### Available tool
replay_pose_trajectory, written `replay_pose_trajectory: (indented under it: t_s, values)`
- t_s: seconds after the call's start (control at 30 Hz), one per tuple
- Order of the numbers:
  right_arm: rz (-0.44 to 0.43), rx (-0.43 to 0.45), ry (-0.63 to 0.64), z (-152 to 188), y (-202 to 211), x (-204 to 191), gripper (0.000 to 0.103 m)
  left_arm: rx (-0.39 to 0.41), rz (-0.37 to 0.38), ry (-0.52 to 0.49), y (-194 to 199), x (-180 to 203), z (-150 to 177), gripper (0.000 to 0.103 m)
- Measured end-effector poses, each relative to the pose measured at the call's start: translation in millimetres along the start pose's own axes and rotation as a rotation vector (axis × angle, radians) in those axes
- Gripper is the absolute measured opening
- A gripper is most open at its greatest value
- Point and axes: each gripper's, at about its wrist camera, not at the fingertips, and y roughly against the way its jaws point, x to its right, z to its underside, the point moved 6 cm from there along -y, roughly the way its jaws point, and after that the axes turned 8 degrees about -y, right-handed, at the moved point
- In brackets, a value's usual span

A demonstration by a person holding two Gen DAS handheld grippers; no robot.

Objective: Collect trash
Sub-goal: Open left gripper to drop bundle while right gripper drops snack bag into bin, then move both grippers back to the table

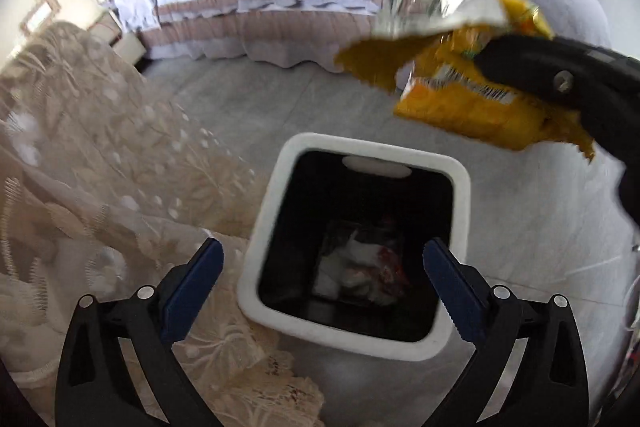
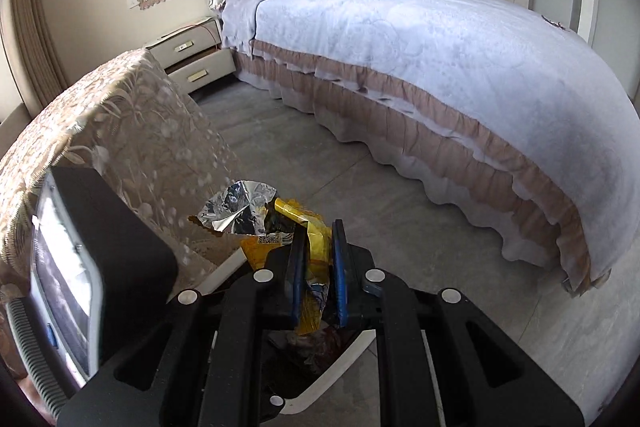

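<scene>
A white-rimmed bin with a dark inside stands on the grey floor. Crumpled white and reddish trash lies at its bottom. My left gripper hangs open above the bin's mouth, blue pads wide apart with nothing between them. From the right, a black finger of my right gripper holds a crumpled yellow snack wrapper with a silver lining beyond the bin's far rim. In the right wrist view my right gripper is shut on that wrapper, and the bin's rim shows below it.
A lace-covered piece of furniture stands right against the bin's left side. A bed with a pale blue cover and a frilled skirt runs along the far side. A nightstand sits by the headboard. Grey floor lies between.
</scene>
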Motion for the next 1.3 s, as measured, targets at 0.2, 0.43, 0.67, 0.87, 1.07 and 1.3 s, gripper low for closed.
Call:
replay_pose_trajectory:
  t_s: [0.2,0.43,0.67,0.87,1.07,1.3]
  values:
    - [-0.021,-0.013,0.014,5.1,-6.4,-0.8,0.014,0.053,-0.065,-0.013,14.0,-4.6,0.4,0.099]
    - [-0.059,-0.112,0.039,13.0,-36.2,-3.4,0.015,0.06,-0.101,-0.029,20.7,-9.1,8.7,0.099]
    - [-0.059,-0.193,0.086,27.1,-59.5,-16.3,0.094,0.056,-0.084,-0.016,21.7,-15.1,10.7,0.099]
    - [-0.081,-0.195,0.075,25.5,-52.3,-18.6,0.098,0.082,-0.081,-0.02,34.8,-12.0,8.3,0.099]
    - [-0.085,-0.156,0.104,19.6,-29.2,-22.2,0.098,0.099,-0.025,-0.007,50.9,-4.9,10.9,0.099]
    - [-0.04,-0.047,0.124,8.9,14.8,-21.7,0.098,0.169,-0.004,-0.024,87.9,7.2,9.6,0.099]
